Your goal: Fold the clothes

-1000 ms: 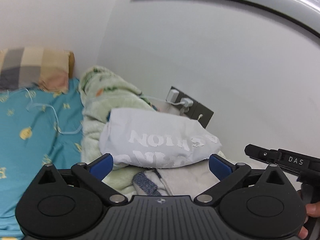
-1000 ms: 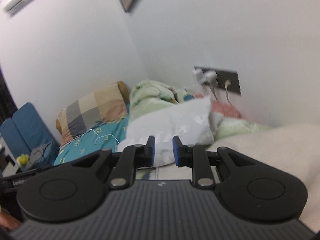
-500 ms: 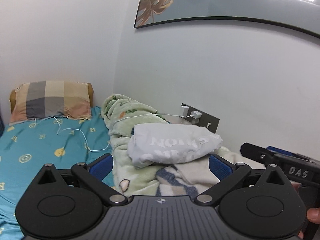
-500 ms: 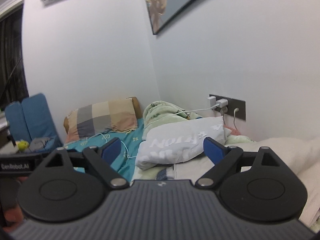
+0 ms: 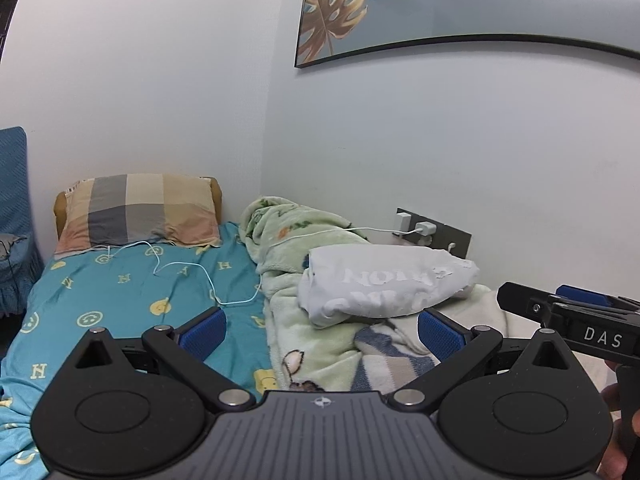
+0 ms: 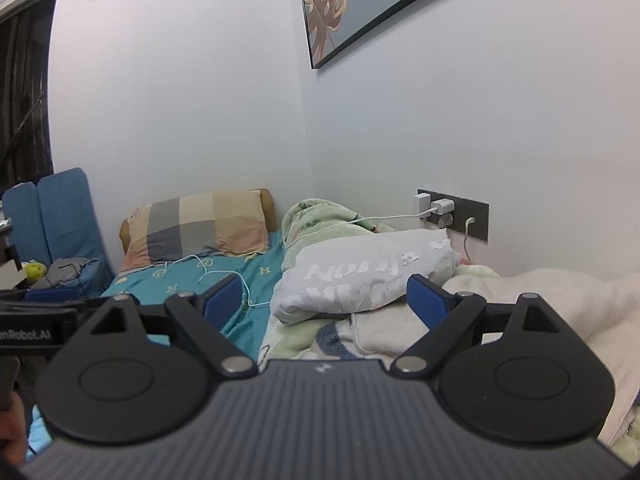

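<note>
- We see a bed with a blue sheet that has smiley faces on it. It goes from the corner of the room toward us.
- A fluffy green blanket lies in a bumpy heap on the bed, next to the wall. A cream blanket lies beside it, on the right.
- A checked pillow sits at the far end of the bed.
- A white shirt with big pale letters rests on top of the blankets, near the plugs in the wall. It looks folded into a fat, soft bundle. So we think this piece of clothing is done and put down.
- We do not see any other clothes waiting to be folded. Some may be out of view, so we cannot say if more is left.
- Our left gripper is spread wide and holds nothing. The shirt is a bit past it, not touching it.
- Our right gripper is spread wide too, and it is also empty. From its camera the shirt shows between the two blue pads, but farther off.
- A thin white cable runs from a charger in the wall, over the green blanket and across the sheet. We think it is best to keep away from it when we reach again.
</note>
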`<move>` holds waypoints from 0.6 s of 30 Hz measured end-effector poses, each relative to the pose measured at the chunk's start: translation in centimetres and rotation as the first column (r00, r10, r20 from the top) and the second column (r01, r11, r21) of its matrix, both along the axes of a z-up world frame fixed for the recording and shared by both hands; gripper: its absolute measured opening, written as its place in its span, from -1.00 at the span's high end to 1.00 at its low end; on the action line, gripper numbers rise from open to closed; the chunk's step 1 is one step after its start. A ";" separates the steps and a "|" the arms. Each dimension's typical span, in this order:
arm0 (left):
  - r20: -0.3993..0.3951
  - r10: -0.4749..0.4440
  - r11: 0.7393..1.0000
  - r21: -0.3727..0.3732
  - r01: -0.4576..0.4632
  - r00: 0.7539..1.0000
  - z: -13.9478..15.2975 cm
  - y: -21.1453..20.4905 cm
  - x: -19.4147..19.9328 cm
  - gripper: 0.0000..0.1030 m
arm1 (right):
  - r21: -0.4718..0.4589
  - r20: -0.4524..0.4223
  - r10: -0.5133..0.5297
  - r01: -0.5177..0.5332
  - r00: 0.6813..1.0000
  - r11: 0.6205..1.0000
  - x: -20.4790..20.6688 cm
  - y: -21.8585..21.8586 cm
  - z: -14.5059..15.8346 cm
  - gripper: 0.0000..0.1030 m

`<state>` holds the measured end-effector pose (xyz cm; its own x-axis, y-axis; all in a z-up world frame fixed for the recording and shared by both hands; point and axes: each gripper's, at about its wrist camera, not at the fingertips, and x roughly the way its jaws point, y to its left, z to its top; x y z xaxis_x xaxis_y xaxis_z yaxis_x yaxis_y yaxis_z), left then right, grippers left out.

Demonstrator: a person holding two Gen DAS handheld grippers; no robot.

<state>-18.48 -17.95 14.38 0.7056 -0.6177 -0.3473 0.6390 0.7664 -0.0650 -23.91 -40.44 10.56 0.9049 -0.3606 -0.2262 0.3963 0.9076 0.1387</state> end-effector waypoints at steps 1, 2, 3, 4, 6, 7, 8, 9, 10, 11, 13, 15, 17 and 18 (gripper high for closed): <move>0.004 0.002 1.000 0.004 -0.002 1.000 0.0 -0.1 -0.1 -1.00 | -0.003 0.000 -0.002 0.002 1.000 1.000 0.0 0.1 -0.1 -0.76; 0.005 0.001 1.000 0.006 -0.001 1.000 0.1 -0.1 -0.1 -1.00 | -0.004 0.000 -0.004 0.004 1.000 1.000 0.0 0.1 -0.1 -0.76; 0.005 -0.002 1.000 0.007 0.002 1.000 0.1 -0.1 -0.2 -1.00 | -0.006 0.000 -0.006 0.006 1.000 1.000 0.0 0.2 -0.1 -0.76; 0.005 -0.005 1.000 0.008 0.005 1.000 0.1 -0.2 -0.2 -1.00 | -0.008 -0.001 -0.007 0.007 1.000 1.000 0.1 0.2 0.0 -0.76; 0.005 -0.006 1.000 0.010 0.006 1.000 0.1 -0.2 -0.3 -1.00 | -0.012 -0.003 -0.007 0.007 1.000 1.000 0.1 0.3 0.0 -0.76; 0.005 -0.006 1.000 0.012 0.006 1.000 0.1 -0.2 -0.4 -1.00 | -0.012 -0.002 -0.008 0.008 1.000 1.000 0.2 0.4 0.1 -0.76; 0.005 -0.005 1.000 0.013 0.005 1.000 0.2 -0.2 -0.4 -1.00 | -0.011 -0.001 -0.008 0.008 1.000 1.000 0.2 0.4 0.1 -0.76; 0.005 -0.004 1.000 0.015 0.004 1.000 0.2 -0.2 -0.4 -1.00 | -0.007 -0.001 -0.008 0.008 1.000 1.000 0.2 0.4 0.2 -0.76; 0.005 -0.003 1.000 0.014 0.003 1.000 0.2 -0.1 -0.5 -1.00 | -0.004 -0.001 -0.009 0.009 1.000 1.000 0.2 0.4 0.2 -0.76; 0.003 -0.004 1.000 0.011 0.004 1.000 0.2 0.0 -0.5 -1.00 | -0.005 -0.002 -0.012 0.012 1.000 1.000 0.2 0.4 0.2 -0.76; 0.001 -0.004 1.000 0.004 0.004 1.000 0.2 0.2 -0.5 -1.00 | -0.008 -0.004 -0.018 0.018 1.000 1.000 0.2 0.5 0.3 -0.76; 0.002 -0.002 1.000 0.004 0.002 1.000 0.3 0.3 -0.5 -1.00 | -0.008 -0.006 -0.021 0.021 1.000 1.000 0.2 0.5 0.3 -0.76; 0.002 -0.001 1.000 0.003 0.001 1.000 0.3 0.4 -0.6 -1.00 | -0.008 -0.008 -0.020 0.020 1.000 1.000 0.2 0.6 0.3 -0.76; 0.002 -0.002 1.000 0.003 0.002 1.000 0.3 0.4 -0.6 -1.00 | -0.009 -0.010 -0.020 0.020 1.000 1.000 0.2 0.6 0.3 -0.76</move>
